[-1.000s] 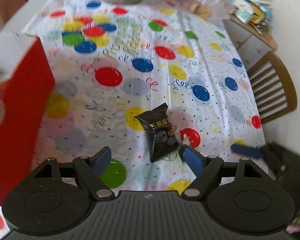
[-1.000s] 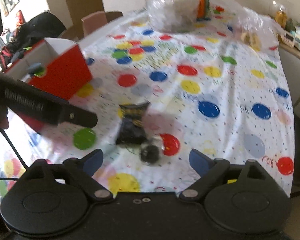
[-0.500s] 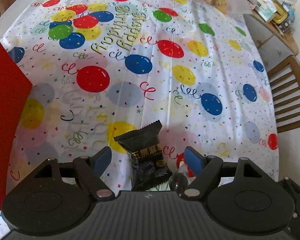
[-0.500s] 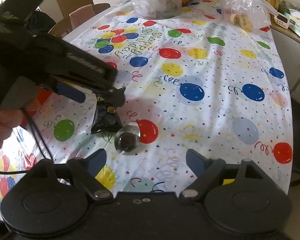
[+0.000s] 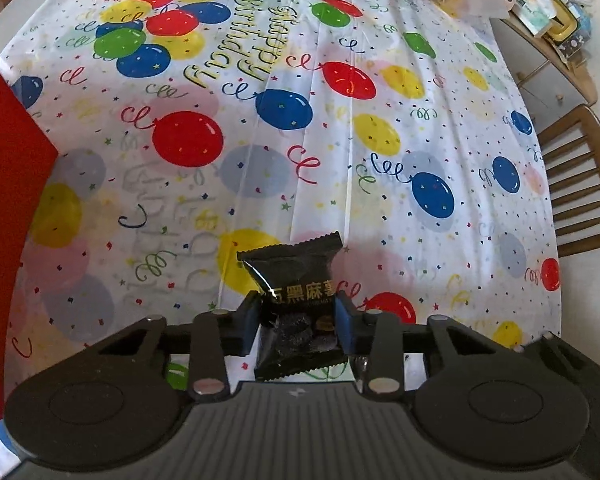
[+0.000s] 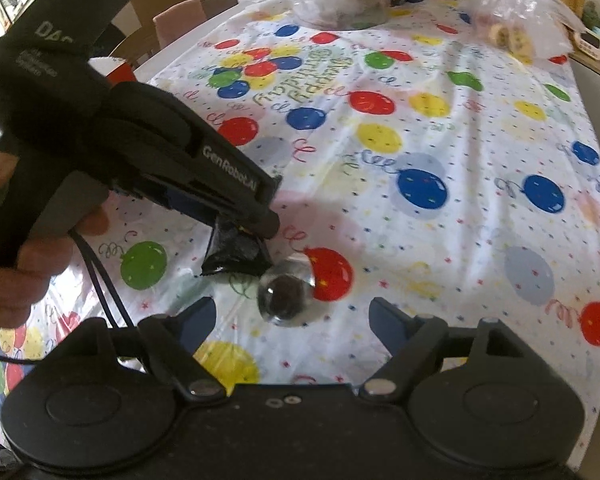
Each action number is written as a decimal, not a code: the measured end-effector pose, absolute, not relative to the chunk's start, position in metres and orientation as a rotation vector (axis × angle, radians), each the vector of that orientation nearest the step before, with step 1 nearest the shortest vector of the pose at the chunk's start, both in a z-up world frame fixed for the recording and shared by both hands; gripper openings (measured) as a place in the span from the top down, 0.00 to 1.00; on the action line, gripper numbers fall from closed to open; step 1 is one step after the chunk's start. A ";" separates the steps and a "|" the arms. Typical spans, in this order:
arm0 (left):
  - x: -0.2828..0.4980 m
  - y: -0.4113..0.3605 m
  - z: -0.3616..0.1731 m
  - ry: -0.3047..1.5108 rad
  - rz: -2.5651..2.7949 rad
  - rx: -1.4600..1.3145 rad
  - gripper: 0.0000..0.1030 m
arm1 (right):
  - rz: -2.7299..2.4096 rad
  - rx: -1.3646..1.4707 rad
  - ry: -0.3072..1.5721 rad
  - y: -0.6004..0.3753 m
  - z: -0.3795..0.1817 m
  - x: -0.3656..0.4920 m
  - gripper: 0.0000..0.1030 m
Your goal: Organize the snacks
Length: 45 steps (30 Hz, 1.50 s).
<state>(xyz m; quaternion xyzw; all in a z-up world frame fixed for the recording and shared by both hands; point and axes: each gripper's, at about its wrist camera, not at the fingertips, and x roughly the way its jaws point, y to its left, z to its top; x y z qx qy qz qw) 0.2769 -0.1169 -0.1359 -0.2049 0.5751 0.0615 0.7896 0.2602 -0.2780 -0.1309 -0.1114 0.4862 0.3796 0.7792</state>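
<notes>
The left gripper (image 5: 298, 322) pinches the black packet (image 5: 296, 308) across its short sides, long axis pointing away along the fingers, near the tabletop's near edge. The right gripper (image 6: 290, 322) hangs open just before a clear-wrapped sweet (image 6: 286, 294). The red box (image 5: 8, 216) stands at the left edge, contents hidden
</notes>
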 end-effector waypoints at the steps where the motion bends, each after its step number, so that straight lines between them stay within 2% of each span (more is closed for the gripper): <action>1: 0.275 -0.115 -0.135 1.236 0.130 -0.448 0.65 | 0.825 -0.243 1.056 -0.275 -0.132 0.261 0.19; 10: 0.256 -0.096 -0.125 1.210 0.132 -0.489 0.69 | 0.850 -0.258 1.103 -0.254 -0.143 0.271 0.33; 14: 0.248 -0.093 -0.120 1.199 0.132 -0.490 0.69 | 0.845 -0.281 1.121 -0.248 -0.147 0.270 0.47; 17: 0.243 -0.093 -0.116 1.191 0.128 -0.490 0.69 | 0.831 -0.308 1.123 -0.245 -0.149 0.268 0.50; 21: 0.237 -0.093 -0.112 1.184 0.124 -0.489 0.69 | 0.806 -0.341 1.111 -0.242 -0.148 0.267 0.67; 33: 0.237 -0.097 -0.110 1.185 0.111 -0.447 0.70 | 0.796 -0.284 1.098 -0.255 -0.135 0.254 0.70; 35: 0.242 -0.101 -0.112 1.200 0.106 -0.439 0.65 | 0.791 -0.268 1.092 -0.261 -0.131 0.251 0.70; 37: 0.246 -0.105 -0.115 1.205 0.117 -0.422 0.45 | 0.783 -0.258 1.088 -0.268 -0.127 0.249 0.70; 45: 0.262 -0.128 -0.131 1.225 0.115 -0.333 0.45 | 0.741 -0.198 1.082 -0.296 -0.121 0.246 0.70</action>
